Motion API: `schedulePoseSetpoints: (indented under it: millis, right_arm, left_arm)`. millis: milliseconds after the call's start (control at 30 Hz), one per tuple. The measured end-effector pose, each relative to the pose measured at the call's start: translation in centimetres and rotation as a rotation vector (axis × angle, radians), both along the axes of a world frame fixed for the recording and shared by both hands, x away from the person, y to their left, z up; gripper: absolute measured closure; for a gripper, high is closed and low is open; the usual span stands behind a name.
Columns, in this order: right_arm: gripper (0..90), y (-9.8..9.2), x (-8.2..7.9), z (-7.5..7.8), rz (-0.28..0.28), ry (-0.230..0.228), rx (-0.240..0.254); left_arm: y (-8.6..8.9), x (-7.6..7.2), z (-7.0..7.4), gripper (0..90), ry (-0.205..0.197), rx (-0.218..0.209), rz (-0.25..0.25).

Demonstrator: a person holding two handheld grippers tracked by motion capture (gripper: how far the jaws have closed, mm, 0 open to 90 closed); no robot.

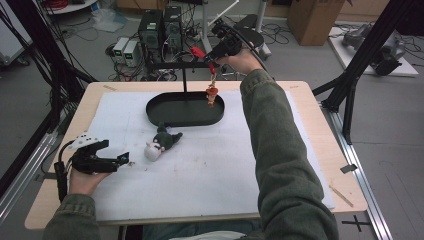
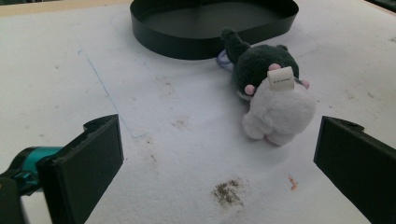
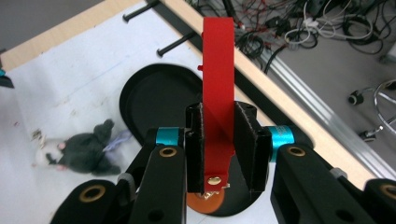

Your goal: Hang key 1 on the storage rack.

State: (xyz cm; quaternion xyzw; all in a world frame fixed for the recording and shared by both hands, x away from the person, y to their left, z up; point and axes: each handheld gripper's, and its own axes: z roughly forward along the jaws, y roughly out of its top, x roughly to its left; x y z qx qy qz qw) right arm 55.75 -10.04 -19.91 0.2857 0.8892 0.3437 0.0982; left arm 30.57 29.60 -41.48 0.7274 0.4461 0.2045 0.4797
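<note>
Your worktop (image 1: 310, 95) is pale wood, covered almost edge to edge by a white sheet (image 1: 210, 170). On the sheet, toward the far side, sits a black oval tray (image 1: 165, 117). Just in front of it a dark-and-white plush toy (image 1: 161, 143) lies on its side. Small dirt smudges (image 2: 227, 191) mark the sheet near you.

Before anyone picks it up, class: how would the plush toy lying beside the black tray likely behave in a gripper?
The plush toy looks fuzzy and rounded, so it would probably squash rather than resist. It is likely light for its size. Lying slumped on the white mat, it seems unlikely to roll, though its fur might slip in the open left gripper.
</note>
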Motion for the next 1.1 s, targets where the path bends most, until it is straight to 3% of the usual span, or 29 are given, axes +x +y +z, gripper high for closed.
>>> schedulePoseSetpoints:
  millis: [67,300,500,633,867,1100]
  right_arm:
    - [74.6,-0.1,0.4,0.1,-0.004,-0.01,0.005]
    - [74.6,-0.7,1.7,-0.7,-0.07,0.023,-0.039]
    - [74.6,-0.6,2.4,-1.1,-0.071,0.012,-0.021]
    - [74.6,-0.6,3.2,-1.6,-0.085,0.028,-0.009]
    - [74.6,0.0,3.8,-1.6,-0.145,0.003,0.016]
    - [74.6,1.0,3.6,-1.4,-0.21,-0.049,0.002]
  left_arm:
    - [0.2,0.1,0.0,1.8,0.0,-0.006,0.008]
    - [0.4,0.1,0.1,1.8,-0.01,-0.018,0.021]
    - [0.3,0.2,0.0,1.8,-0.007,0.0,0.017]
    - [0.3,0.2,0.0,1.8,-0.004,-0.004,0.019]
    - [0.3,0.2,0.0,1.9,-0.003,-0.006,0.019]
    - [0.3,0.2,0.1,1.8,-0.003,-0.013,0.001]
